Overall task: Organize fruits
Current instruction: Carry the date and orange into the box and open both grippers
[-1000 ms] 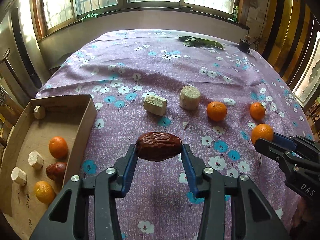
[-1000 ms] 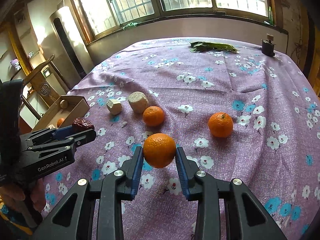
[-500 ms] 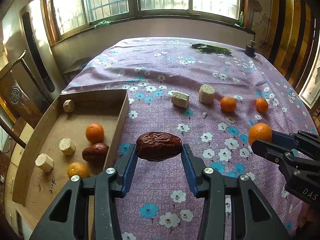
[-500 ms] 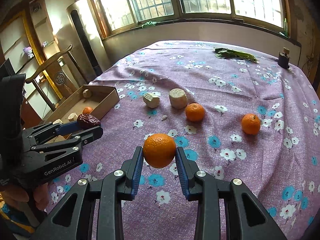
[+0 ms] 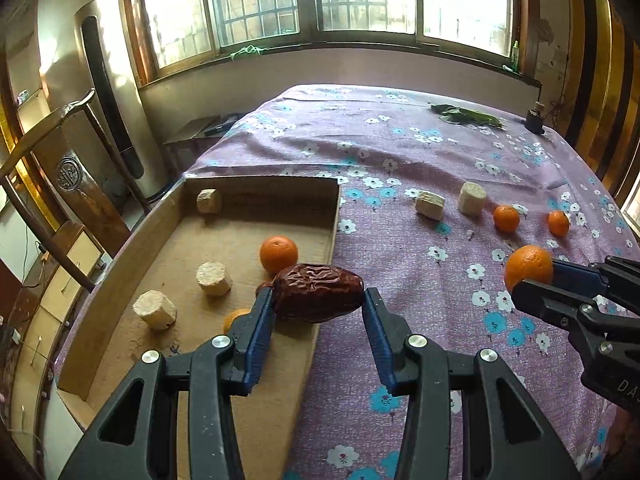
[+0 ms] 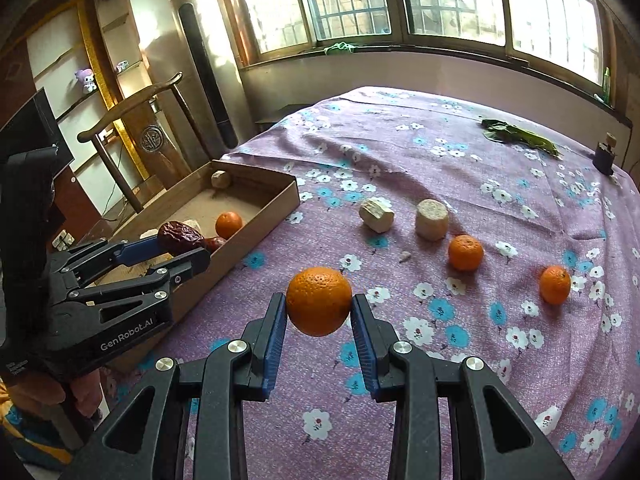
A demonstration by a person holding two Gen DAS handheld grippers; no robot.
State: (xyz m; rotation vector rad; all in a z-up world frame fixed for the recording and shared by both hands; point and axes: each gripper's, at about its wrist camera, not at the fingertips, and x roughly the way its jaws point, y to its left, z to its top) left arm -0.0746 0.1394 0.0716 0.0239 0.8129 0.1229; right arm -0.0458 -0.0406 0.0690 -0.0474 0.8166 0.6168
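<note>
Our left gripper (image 5: 318, 306) pinches a wrinkled dark-red date (image 5: 318, 293) above the near wall of the shallow cardboard tray (image 5: 320, 320) | our right gripper (image 6: 319, 308) clamps a round orange tangerine (image 6: 319, 301) over the purple floral tablecloth (image 6: 400, 184)

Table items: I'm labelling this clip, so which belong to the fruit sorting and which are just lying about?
Job:
date in left hand-held gripper
orange in right hand-held gripper
cardboard box
two loose oranges
two pale chunks

Lying about:
green leaves
small dark bottle
</note>
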